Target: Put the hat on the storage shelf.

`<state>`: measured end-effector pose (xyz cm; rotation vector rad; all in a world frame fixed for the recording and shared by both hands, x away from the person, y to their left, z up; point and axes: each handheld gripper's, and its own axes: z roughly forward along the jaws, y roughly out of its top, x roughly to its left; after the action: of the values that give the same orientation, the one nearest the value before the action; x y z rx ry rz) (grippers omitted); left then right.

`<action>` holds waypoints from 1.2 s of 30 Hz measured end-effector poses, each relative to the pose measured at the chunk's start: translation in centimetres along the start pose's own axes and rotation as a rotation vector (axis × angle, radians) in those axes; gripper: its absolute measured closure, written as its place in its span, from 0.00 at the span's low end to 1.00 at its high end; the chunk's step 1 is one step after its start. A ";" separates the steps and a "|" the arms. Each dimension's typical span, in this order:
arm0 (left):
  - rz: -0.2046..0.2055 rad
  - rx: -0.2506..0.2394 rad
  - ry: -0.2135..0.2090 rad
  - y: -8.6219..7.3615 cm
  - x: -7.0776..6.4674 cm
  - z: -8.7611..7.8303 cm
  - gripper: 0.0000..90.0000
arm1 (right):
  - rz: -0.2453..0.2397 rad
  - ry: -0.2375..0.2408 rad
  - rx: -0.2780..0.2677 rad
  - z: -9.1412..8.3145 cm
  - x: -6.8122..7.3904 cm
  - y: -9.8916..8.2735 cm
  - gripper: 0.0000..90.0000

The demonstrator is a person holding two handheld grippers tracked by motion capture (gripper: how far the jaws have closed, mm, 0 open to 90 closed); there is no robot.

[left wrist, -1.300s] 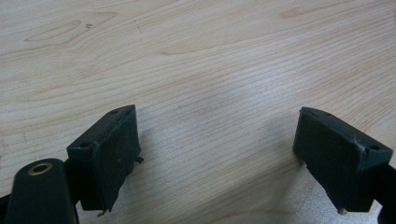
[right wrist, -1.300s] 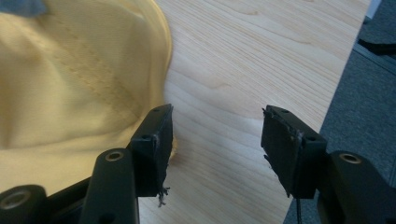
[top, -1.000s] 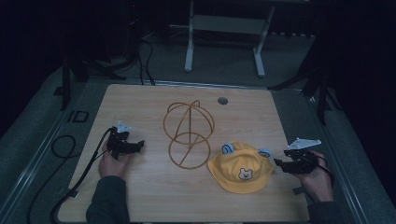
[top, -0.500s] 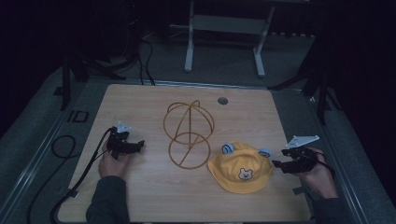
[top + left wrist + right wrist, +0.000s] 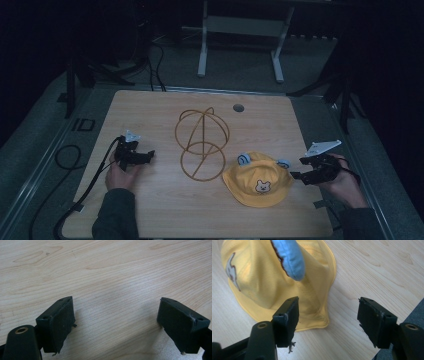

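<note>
While the right gripper hovers just beside the yellow hat, its jaws have just been opening and stand wide apart with nothing between them. The hat lies flat on the table near the front right, a blue ear standing up from it. A good pick, I'd judge, means sliding one pad under the brim and pinching the fabric, not the ear. Left of the hat the wire stand sits close, its base ring almost touching the brim. Well apart, the left gripper rests with jaws spread over bare wood.
</note>
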<state>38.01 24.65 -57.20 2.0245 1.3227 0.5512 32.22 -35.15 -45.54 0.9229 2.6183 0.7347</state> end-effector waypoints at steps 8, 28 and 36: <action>0.000 0.000 0.000 0.0 0.0 0.0 0.16 | -0.035 0.044 -0.001 -0.7 0.2 0.5 0.33; 0.000 0.000 0.000 0.0 0.0 0.0 0.16 | -0.118 0.080 -0.006 -1.7 1.0 3.2 0.33; 0.000 0.000 0.000 0.0 0.0 0.0 0.16 | -0.159 0.091 0.008 -1.6 1.6 4.6 0.33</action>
<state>38.01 24.64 -57.20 2.0243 1.3229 0.5510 32.72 -31.61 -41.85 0.6889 2.7365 0.7409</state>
